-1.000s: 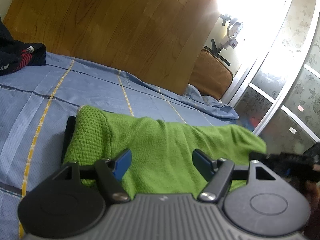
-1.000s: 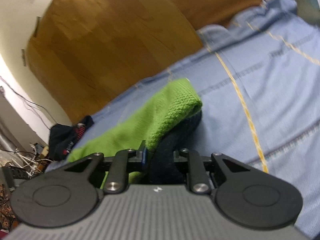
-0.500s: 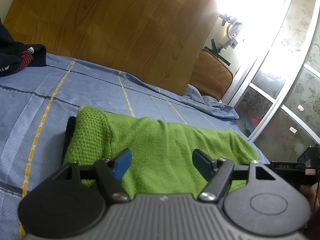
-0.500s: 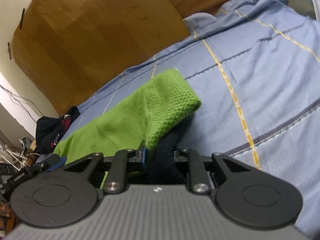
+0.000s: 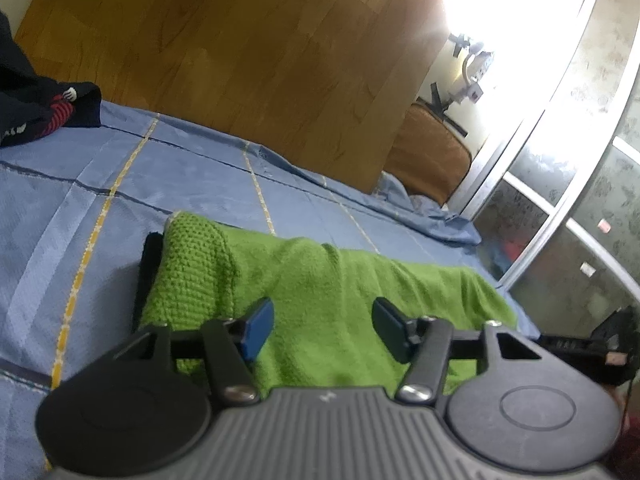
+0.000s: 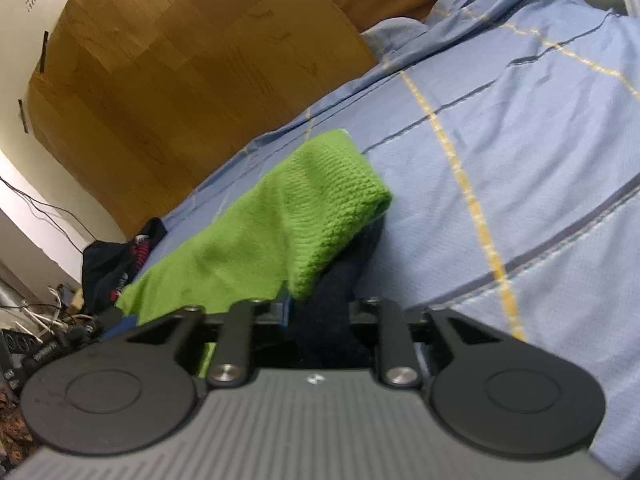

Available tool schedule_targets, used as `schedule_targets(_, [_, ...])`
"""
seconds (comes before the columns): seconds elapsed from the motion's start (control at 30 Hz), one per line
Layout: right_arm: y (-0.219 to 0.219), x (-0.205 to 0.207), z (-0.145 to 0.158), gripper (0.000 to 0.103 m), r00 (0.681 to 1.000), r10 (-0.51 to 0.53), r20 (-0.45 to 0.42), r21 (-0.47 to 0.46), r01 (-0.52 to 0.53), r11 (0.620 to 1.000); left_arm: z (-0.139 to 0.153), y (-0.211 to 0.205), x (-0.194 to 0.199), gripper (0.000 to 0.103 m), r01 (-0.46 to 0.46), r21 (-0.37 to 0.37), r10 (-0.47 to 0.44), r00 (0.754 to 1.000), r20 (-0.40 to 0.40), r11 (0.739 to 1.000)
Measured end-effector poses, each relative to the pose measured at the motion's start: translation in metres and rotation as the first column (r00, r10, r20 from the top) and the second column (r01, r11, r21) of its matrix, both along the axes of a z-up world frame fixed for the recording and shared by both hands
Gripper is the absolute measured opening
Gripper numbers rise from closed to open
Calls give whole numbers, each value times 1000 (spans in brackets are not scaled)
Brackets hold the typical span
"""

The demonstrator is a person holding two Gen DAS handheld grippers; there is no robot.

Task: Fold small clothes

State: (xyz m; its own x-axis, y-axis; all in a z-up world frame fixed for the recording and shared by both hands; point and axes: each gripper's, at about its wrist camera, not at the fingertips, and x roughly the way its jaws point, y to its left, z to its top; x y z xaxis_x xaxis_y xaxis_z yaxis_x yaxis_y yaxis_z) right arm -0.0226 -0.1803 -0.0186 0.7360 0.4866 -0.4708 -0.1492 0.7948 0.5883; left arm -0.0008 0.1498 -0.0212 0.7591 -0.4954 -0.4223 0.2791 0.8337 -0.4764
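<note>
Green knit sock-like garment (image 5: 320,304) is lying on the blue bed sheet (image 5: 80,208), long axis running 9-to-3 w/ cuff at 9, left claw (image 5: 322,330) hovering wide apart over its middle, right claw (image 6: 320,312) pinching its dark navy end (image 6: 340,280) at approx 3.

Fuzzy knit green garment (image 5: 320,292) on woven blue bedsheet (image 5: 80,208)

Black hand-held gripper (image 5: 322,330) w/ ribbed grey body, round discs, silver screws, blue pads (image 5: 258,330).
</note>
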Motion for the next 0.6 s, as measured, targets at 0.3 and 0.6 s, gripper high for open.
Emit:
schedule_targets(0.3, [92,-14,93,23,907,284,309,-216,-224,950,55,60,-23,60,-77,-147,93,990,108,986])
schedule_targets(0.6, [268,-6,63,25,717,676,170,-501,-528,686,65,102,-34,76,-217,-186,236,968,86,958])
